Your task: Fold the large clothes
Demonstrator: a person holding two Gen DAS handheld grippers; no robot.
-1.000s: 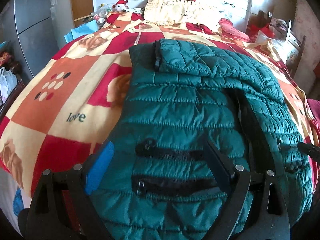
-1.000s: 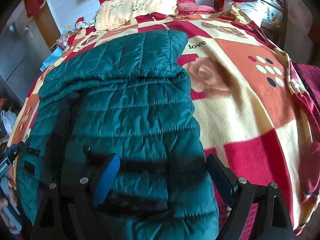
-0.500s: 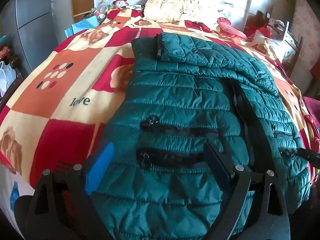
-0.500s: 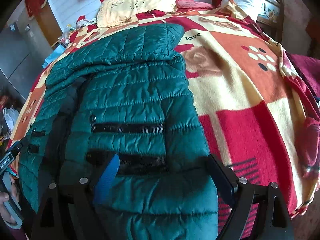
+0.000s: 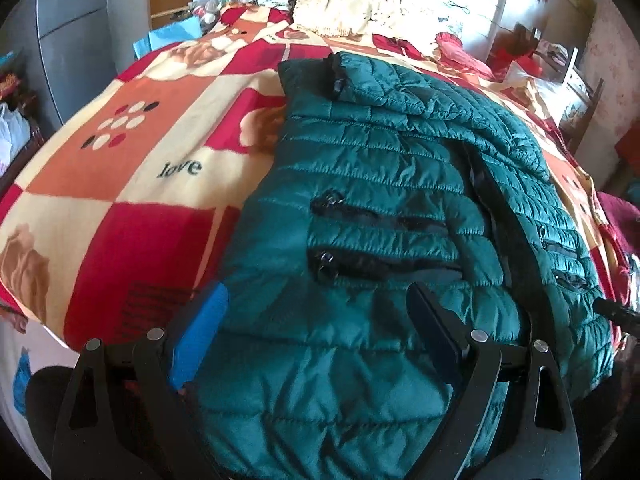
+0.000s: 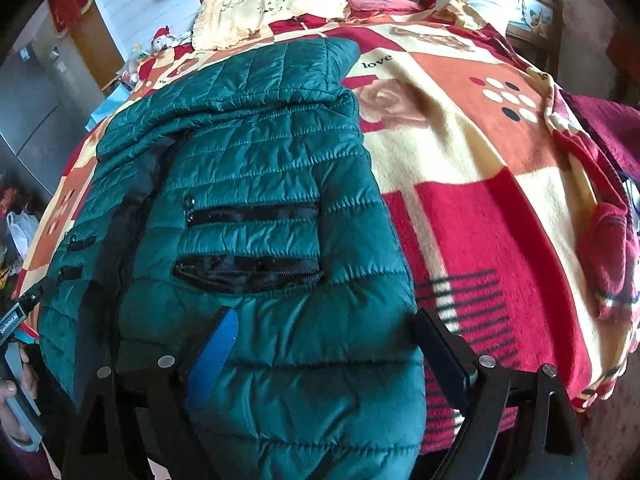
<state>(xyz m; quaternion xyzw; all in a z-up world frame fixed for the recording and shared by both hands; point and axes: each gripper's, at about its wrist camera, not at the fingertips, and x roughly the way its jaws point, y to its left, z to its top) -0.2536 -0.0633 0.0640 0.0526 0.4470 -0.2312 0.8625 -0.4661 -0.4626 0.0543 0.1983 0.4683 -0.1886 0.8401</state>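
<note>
A dark green quilted puffer jacket (image 5: 380,184) lies open-front-up on a bed; its hem hangs over the near edge. It also shows in the right wrist view (image 6: 256,184). My left gripper (image 5: 316,332) is open, its fingers spread wide over the jacket's left hem. My right gripper (image 6: 324,344) is open over the right hem. Neither holds the cloth. Black zip pockets (image 6: 248,268) sit just beyond the right fingers. The other gripper's tip shows at the left edge of the right wrist view (image 6: 20,312).
The bed carries a red, orange and cream checked blanket (image 5: 132,184) with "love" printed on it. Cream pillows (image 5: 352,12) lie at the headboard. A grey cabinet (image 5: 68,40) stands to the left; a chair (image 6: 532,4) and clutter stand to the right.
Both grippers have pulled back toward the bed's near edge and risen a little, so more of the jacket's hem shows. Both stayed open.
</note>
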